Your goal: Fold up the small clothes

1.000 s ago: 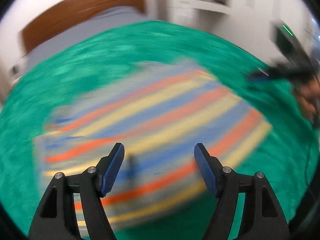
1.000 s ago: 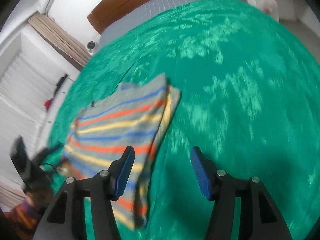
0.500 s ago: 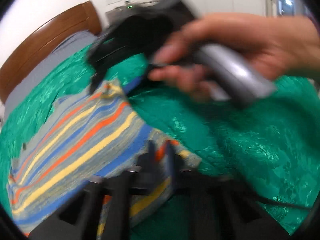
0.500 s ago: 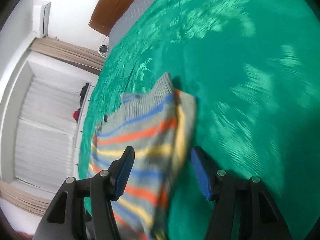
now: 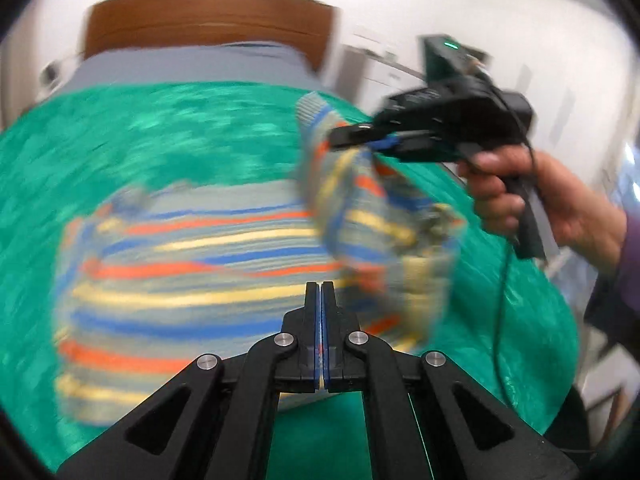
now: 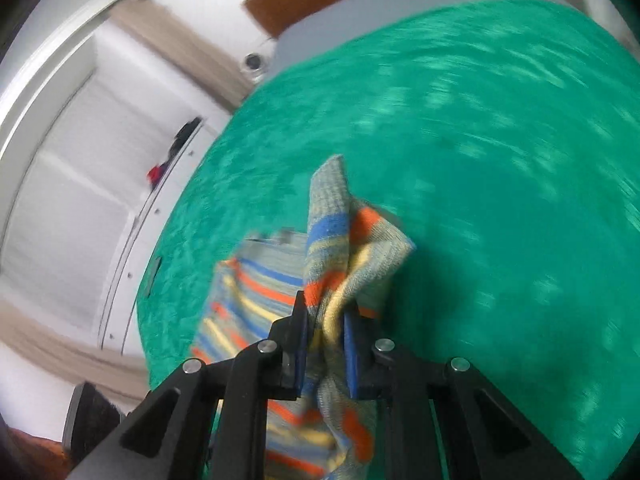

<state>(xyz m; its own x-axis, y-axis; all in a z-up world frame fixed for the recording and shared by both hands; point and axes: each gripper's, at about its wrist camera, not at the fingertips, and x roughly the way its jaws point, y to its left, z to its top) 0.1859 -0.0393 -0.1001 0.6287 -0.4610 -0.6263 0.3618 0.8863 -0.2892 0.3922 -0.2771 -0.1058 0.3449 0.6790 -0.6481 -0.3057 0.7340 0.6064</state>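
A small striped knit garment [image 5: 192,272], grey with orange, yellow and blue bands, lies on the green bedspread [image 5: 140,140]. My left gripper [image 5: 321,292] is shut on the garment's near edge, a sliver of cloth between its pads. My right gripper [image 6: 325,312] is shut on the garment's far right corner [image 6: 340,248] and holds it bunched above the bed. In the left wrist view the right gripper [image 5: 360,138] lifts that side [image 5: 360,216] up off the bed.
A wooden headboard [image 5: 208,16] and grey sheet [image 5: 188,64] are at the far end of the bed. White wardrobes [image 6: 80,184] and beige curtains [image 6: 180,48] stand to the left. The bed's right edge [image 5: 560,320] drops off near the person's hand [image 5: 520,200].
Both grippers were open above the garment a second ago. Both have since closed on it, and the right one has raised its corner off the bed.
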